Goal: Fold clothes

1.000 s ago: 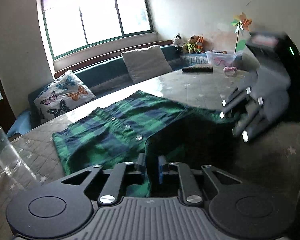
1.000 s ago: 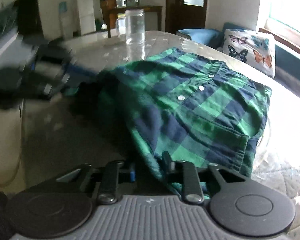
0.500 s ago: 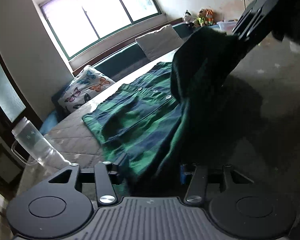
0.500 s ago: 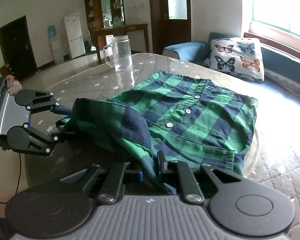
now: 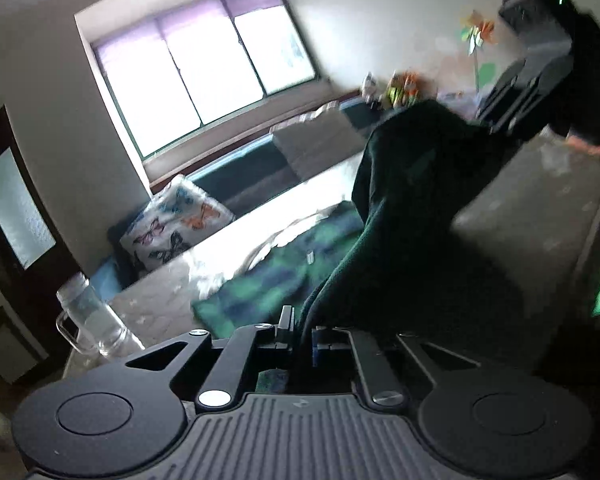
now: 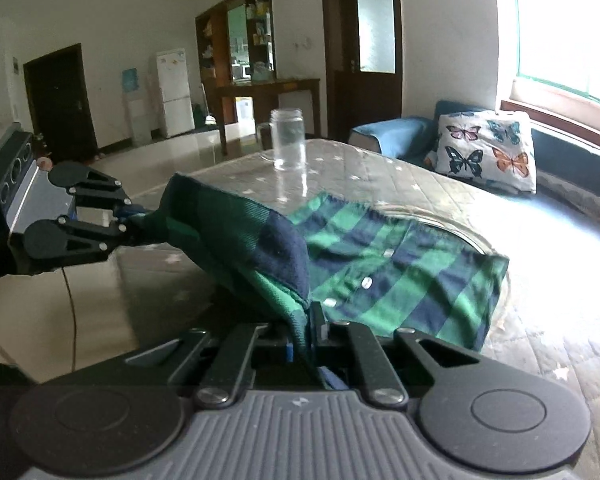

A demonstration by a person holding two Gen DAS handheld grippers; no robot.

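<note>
Daylight from the big window washes over a quilted, star-patterned surface (image 6: 400, 176) that carries the work. Nearest to me, the right tongs (image 6: 306, 332) are pressed together on the hem of a green-and-navy plaid shirt (image 6: 400, 264), pinching the cloth just where it rises off the surface. Beside them the left tongs (image 6: 126, 216) are likewise clamped on the other corner of that same edge, so the raised part of the shirt hangs as a taut band between the two. The rest of the garment lies flat, buttons up, its far edge toward the sofa. Beyond it stands a clear glass jar (image 6: 287, 140), and farther still a butterfly cushion (image 6: 486, 152) leans on the sofa.

The step in hand looks like carrying the lifted edge over the flat part to make a fold. To do it well, I would keep both corners level and equally tight, travel together toward the far edge, and lay the edge down squarely before letting go; uneven height would skew the crease.

Compared with half a second ago, the lifted edge rides higher and is stretched straighter, the left tongs have closed from a wider gape onto the cloth, and the left view is now smeared by quick motion.
</note>
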